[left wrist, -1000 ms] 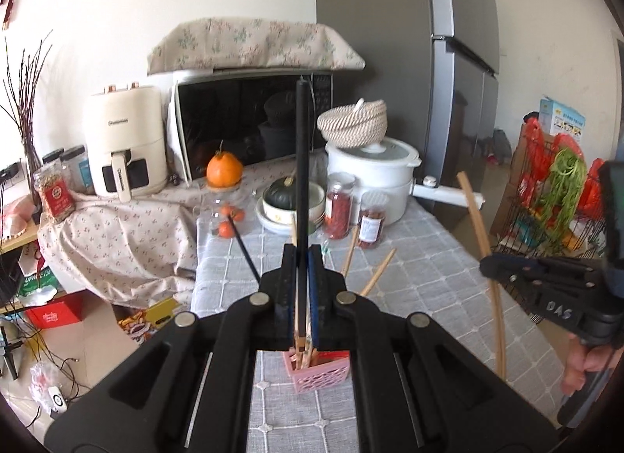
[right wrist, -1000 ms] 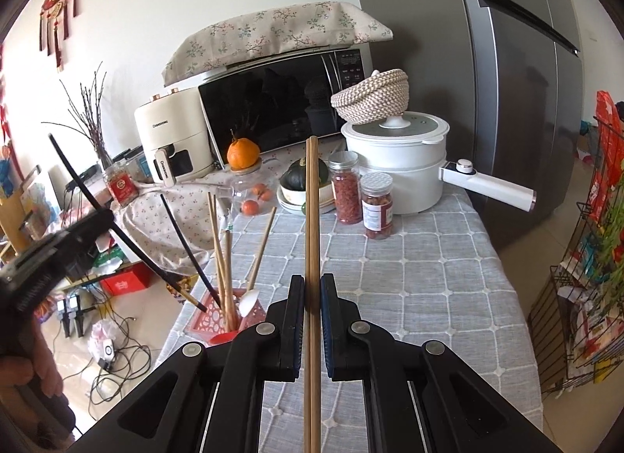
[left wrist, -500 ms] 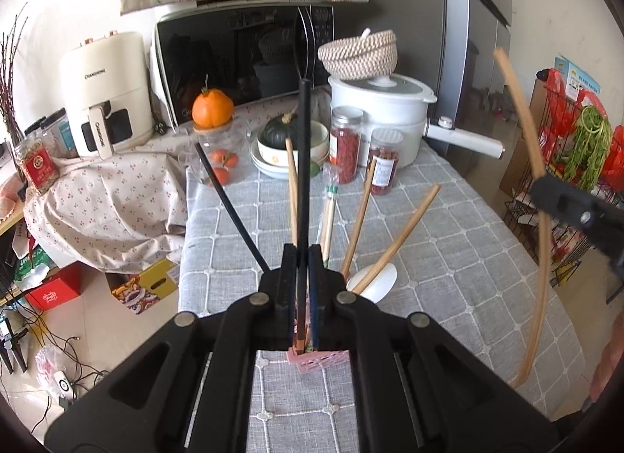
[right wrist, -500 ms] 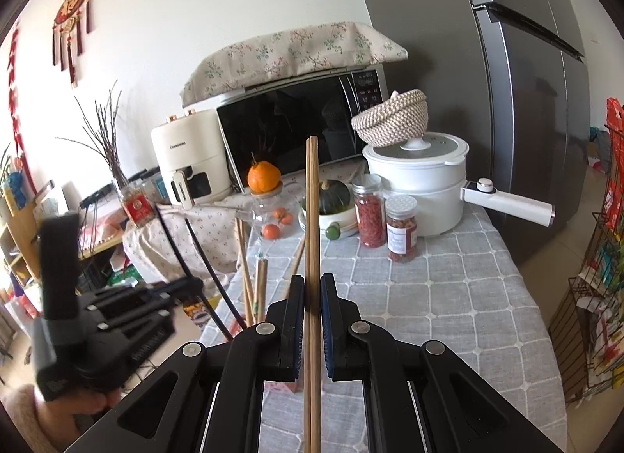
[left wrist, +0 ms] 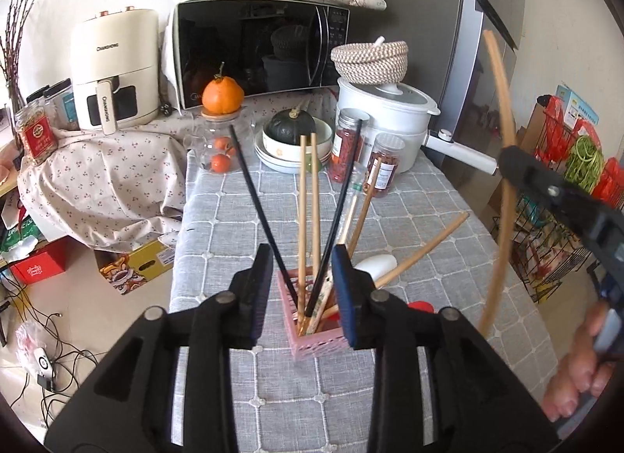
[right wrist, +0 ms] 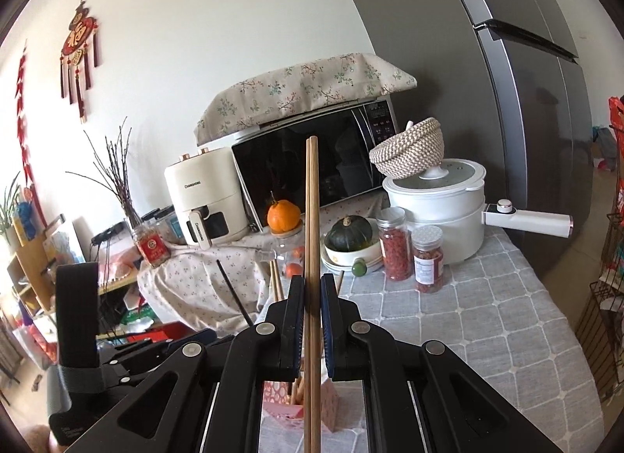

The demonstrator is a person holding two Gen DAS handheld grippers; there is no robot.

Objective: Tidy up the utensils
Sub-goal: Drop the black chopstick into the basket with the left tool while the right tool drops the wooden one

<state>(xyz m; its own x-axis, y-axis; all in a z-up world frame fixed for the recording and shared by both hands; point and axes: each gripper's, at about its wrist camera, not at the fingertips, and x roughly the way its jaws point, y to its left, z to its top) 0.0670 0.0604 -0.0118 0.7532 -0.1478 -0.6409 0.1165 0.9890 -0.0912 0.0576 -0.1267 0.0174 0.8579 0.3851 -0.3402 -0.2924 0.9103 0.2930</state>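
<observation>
A pink utensil holder (left wrist: 312, 340) stands on the grey checked tablecloth, holding two black chopsticks (left wrist: 257, 199), several wooden chopsticks (left wrist: 308, 195) and a white spoon (left wrist: 376, 262). My left gripper (left wrist: 302, 293) is open and empty just above the holder, its jaws astride the sticks. My right gripper (right wrist: 312, 297) is shut on a pair of wooden chopsticks (right wrist: 311, 219) held upright above the holder (right wrist: 280, 402); it shows at the right of the left wrist view (left wrist: 503, 164).
At the back stand a microwave (left wrist: 257, 51), a white air fryer (left wrist: 117, 67), a white pot with a long handle (left wrist: 390, 117), two spice jars (left wrist: 347, 149), a bowl with a green squash (left wrist: 292, 133) and an orange (left wrist: 222, 94). A fridge (right wrist: 526, 102) is at the right.
My left gripper has lowered to the holder, opened and let go of the black chopstick, which now leans in the holder. My right gripper has risen with its wooden chopsticks.
</observation>
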